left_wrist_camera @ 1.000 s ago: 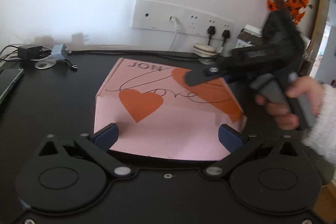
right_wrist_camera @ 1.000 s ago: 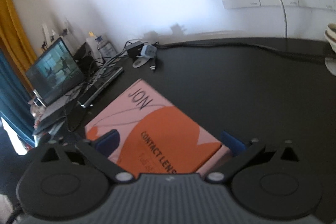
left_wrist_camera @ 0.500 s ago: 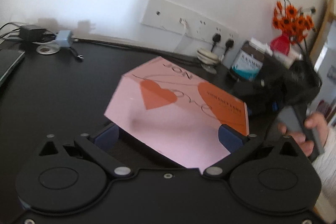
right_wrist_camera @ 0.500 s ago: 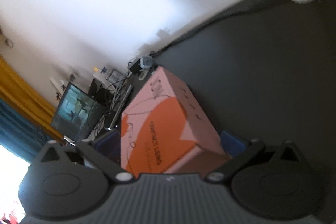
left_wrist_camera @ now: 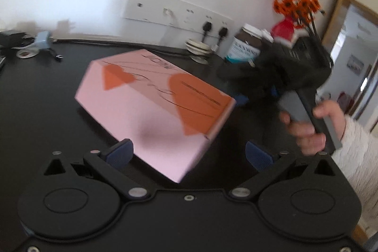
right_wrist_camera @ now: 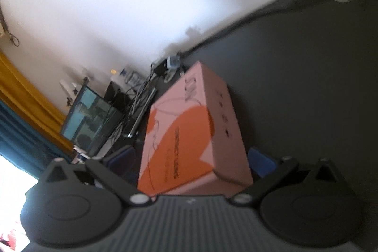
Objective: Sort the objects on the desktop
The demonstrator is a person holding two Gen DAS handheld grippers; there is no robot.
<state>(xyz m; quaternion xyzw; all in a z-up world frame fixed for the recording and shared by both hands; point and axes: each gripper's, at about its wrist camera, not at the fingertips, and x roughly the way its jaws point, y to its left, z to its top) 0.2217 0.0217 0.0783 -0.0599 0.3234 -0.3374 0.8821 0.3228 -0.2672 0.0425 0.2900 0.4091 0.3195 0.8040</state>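
A pink box (left_wrist_camera: 151, 110) with orange hearts hangs tilted above the black desk (left_wrist_camera: 35, 98). My right gripper (left_wrist_camera: 256, 96), held by a hand (left_wrist_camera: 307, 129), is shut on the box's right end. In the right wrist view the box (right_wrist_camera: 189, 141) fills the gap of that gripper (right_wrist_camera: 192, 162), with a blue pad against each long side. My left gripper (left_wrist_camera: 189, 155) is open, and the box's near corner pokes between its fingers without being clamped.
Along the back wall are sockets (left_wrist_camera: 174, 8) with plugs, a stack of small dishes (left_wrist_camera: 197, 46), a jar (left_wrist_camera: 245, 46) and orange flowers in a red vase (left_wrist_camera: 295, 4). A charger (left_wrist_camera: 42, 41) and cables lie at the far left. A laptop (right_wrist_camera: 92, 122) stands beyond the desk.
The right gripper has lifted and turned the box, so it now sits skewed and tilted. Its near side has swung out of line with my left fingers. The right gripper has rolled.
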